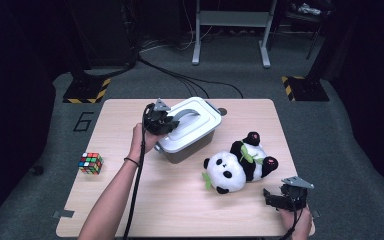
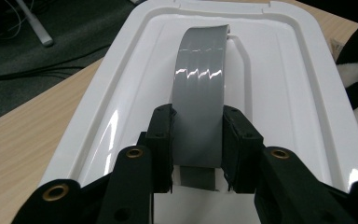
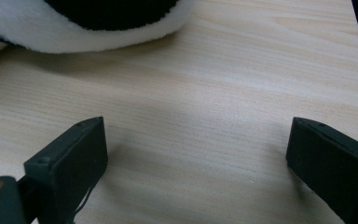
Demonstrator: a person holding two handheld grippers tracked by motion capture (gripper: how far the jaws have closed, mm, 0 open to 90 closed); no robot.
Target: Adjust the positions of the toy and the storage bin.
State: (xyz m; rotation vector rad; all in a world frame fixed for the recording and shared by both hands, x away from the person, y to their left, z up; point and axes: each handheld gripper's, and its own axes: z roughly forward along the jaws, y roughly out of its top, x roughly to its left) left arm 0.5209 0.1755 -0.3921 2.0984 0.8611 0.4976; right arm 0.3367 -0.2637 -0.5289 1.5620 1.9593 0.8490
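- The left claw (image 2: 196,144) is pinching the grey handle (image 2: 199,88) of the white lid (image 2: 284,70), one black pad on each edge of the strap, near the end of the strap closest to the hand
- So the grasp looks made; what seems left is the lift itself, since the lid sits flat and square on the grey bin (image 1: 187,150) with no gap along its rim (as far as the high view shows)
- The right claw (image 3: 196,158) is spread wide with nothing between its jaws, hovering low over bare tabletop (image 3: 242,70) at the near right corner, just short of the plush panda (image 1: 240,162)
- My guess is that the panda belongs in the bin once it is open, though nothing has gone in yet and the toy lies on its back, just right of the bin and apart from it
- The bin stands left of the tabletop's middle toward the far edge, turned at a slant to it
- The lid is glossy white plastic with a raised rim and a sunken centre panel; the handle is a smooth, shiny grey band arching over that panel, anchored at both ends
- A colour cube (image 1: 90,163) rests near the left edge, well apart from everything and untouched
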